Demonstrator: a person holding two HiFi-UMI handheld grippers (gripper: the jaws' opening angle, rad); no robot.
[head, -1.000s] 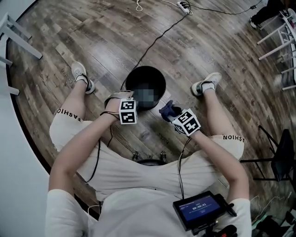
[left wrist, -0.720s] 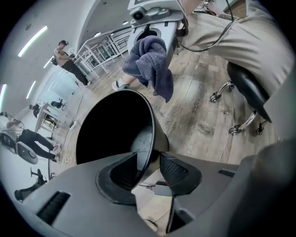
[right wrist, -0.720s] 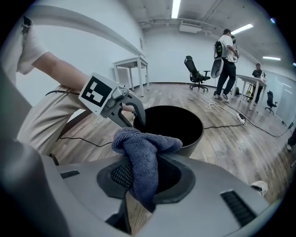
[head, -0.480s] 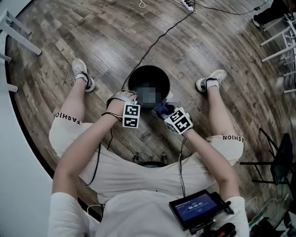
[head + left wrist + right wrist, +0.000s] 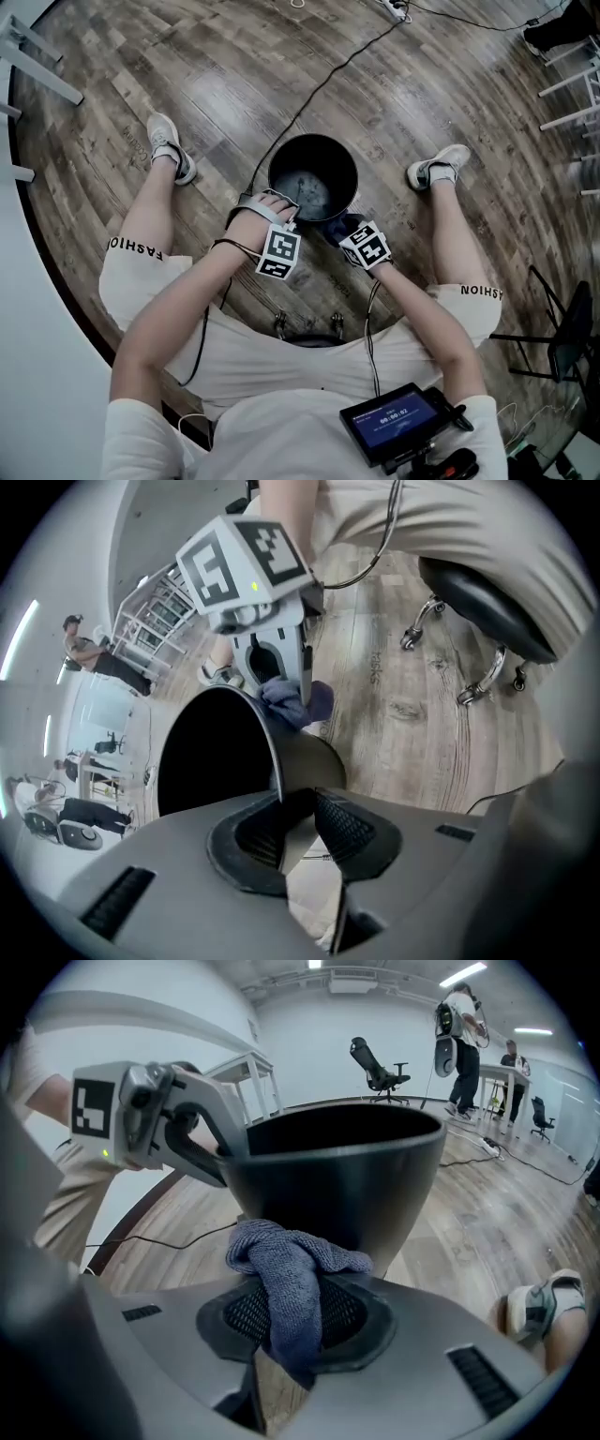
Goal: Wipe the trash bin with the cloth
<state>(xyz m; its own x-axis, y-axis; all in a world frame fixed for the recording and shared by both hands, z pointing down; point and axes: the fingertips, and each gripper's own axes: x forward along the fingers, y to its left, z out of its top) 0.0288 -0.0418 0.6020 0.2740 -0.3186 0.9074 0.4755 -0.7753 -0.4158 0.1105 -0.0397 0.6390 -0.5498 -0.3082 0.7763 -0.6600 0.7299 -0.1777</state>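
Since a second ago both claws have closed in on the bin, and the right one has dropped from above the floor to the bin's side. The left claw (image 5: 298, 823) has just been closing. Its jaws now pinch the thin rim of the round black plastic trash bin (image 5: 342, 169), with one pad inside the bin and one outside.

The right claw (image 5: 286, 1318) is clamped on a blue-grey terry cloth (image 5: 292, 1269). The cloth bulges out above the jaws in a loose knot, and a short tail hangs below them. The bunched cloth sits right against the bin's outer wall, on the side nearest the person and just to the right of the left claw's grip.

The bin stands on the brown wood-plank floor (image 5: 234, 84), well in from the floor's left edge. It sits between the person's two pale sneakers, the left shoe (image 5: 169, 150) and the right shoe (image 5: 439, 167). Its inside is dark, with a dull grey patch on the bottom.

A black cable (image 5: 328, 80) runs across the floor from the far edge to the bin. The person sits on a black stool with castors (image 5: 487, 602). A small screen (image 5: 398, 422) hangs at the person's waist.
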